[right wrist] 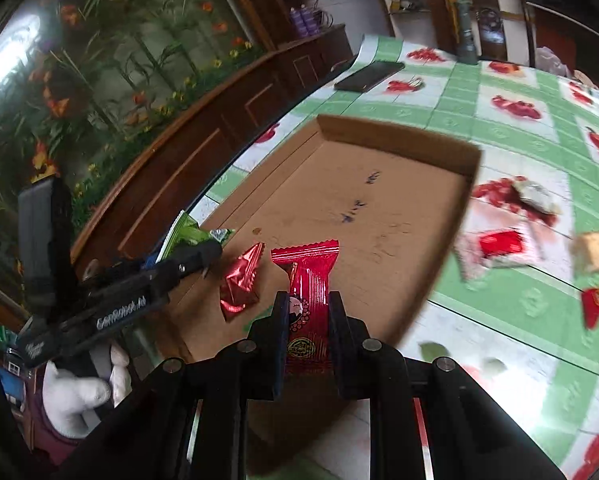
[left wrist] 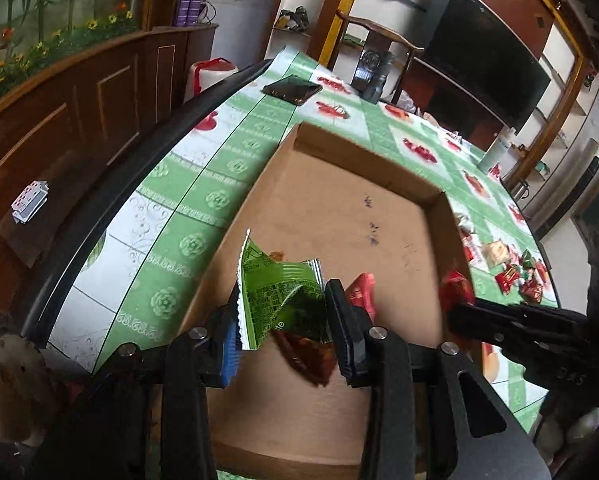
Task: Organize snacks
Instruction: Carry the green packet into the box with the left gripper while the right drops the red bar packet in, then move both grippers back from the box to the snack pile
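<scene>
My left gripper (left wrist: 284, 300) is shut on a crumpled green snack packet (left wrist: 277, 288), held over the near part of a shallow cardboard tray (left wrist: 339, 208). A red foil packet (left wrist: 361, 292) shows beside and under the green one; I cannot tell whether it is gripped too. My right gripper (right wrist: 308, 300) is shut on a long red packet (right wrist: 307, 280) above the tray's (right wrist: 399, 220) near edge. In the right wrist view the left gripper (right wrist: 215, 250) reaches in from the left with the green packet (right wrist: 187, 236), and the red foil packet (right wrist: 239, 284) is just below it.
Several loose snacks (right wrist: 495, 248) lie on the green-and-white tablecloth (right wrist: 511, 312) right of the tray. A dark phone (left wrist: 293, 90) and a torch (left wrist: 375, 80) sit at the far end. The table's black edge (left wrist: 139, 152) runs along the left, beside a wooden cabinet.
</scene>
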`<state>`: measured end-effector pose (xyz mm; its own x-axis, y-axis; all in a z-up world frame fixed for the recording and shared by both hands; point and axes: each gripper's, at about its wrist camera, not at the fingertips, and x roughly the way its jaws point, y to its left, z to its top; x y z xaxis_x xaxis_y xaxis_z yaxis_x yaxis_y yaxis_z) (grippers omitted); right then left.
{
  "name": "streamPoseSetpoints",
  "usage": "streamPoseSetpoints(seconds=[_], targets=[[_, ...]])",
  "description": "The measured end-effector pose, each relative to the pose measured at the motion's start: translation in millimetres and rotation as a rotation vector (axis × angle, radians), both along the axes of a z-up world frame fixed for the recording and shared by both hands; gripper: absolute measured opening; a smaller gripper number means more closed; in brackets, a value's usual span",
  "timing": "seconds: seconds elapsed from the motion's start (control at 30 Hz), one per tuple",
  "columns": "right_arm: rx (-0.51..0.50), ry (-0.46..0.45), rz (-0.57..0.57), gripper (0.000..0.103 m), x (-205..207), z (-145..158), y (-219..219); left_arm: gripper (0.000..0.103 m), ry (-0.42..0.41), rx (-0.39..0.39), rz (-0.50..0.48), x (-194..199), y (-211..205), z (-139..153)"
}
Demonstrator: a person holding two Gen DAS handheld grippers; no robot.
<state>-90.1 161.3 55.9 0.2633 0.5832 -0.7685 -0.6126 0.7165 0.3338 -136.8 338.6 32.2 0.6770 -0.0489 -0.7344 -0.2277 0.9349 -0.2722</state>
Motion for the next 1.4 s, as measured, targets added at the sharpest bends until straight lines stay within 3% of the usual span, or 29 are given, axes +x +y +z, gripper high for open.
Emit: streamPoseSetpoints(seconds=[0.17,0.33,0.43,0.57,0.73,0.83,0.97,1.1,1.3,1.4], targets=[[-0.028,0.026,-0.006,0.018,10.1,-17.3,20.3,0.037,0.015,-0.003,-0.008,2.0,1.7,-5.6],[-0.035,0.015,-0.018,0.025,12.8,-24.0,21.5,0.039,0.026,-0.026,-0.009,0.0,0.2,-6.5],[0.005,0.005,-0.046,0.028,14.4,-14.7,8.8,0.043,0.018,-0.035,0.002,-5.0,0.4,-1.4],[0.06,-0.028,-0.124,0.039,14.4,2.8,-22.2,0.064,0.003,-0.013,0.036,-13.6,-2.9,7.4],[0.077,-0.044,-0.228,0.044,9.2,6.1,-58.9,0.065,-0.054,-0.036,0.073,-27.4,-5.0,20.3],[0.06,-0.004,-0.223,0.044,9.0,-6.4,-60.5,0.068,-0.098,-0.057,0.079,-36.5,-9.6,28.7],[0.034,0.034,-0.166,0.044,4.2,-23.9,-46.3,0.068,-0.16,-0.159,0.064,-49.7,-10.6,34.7],[-0.065,-0.025,-0.105,0.027,-7.3,-34.4,-28.8,0.068,-0.161,-0.169,0.042,-54.0,-14.6,38.0],[-0.11,-0.095,-0.02,0.025,-10.6,-34.7,-24.4,0.068,-0.149,-0.188,0.017,-49.9,-23.8,36.8],[-0.12,-0.081,-0.003,0.025,-5.6,-34.3,-23.6,0.068,-0.138,-0.192,0.009,-48.6,-29.1,35.9]])
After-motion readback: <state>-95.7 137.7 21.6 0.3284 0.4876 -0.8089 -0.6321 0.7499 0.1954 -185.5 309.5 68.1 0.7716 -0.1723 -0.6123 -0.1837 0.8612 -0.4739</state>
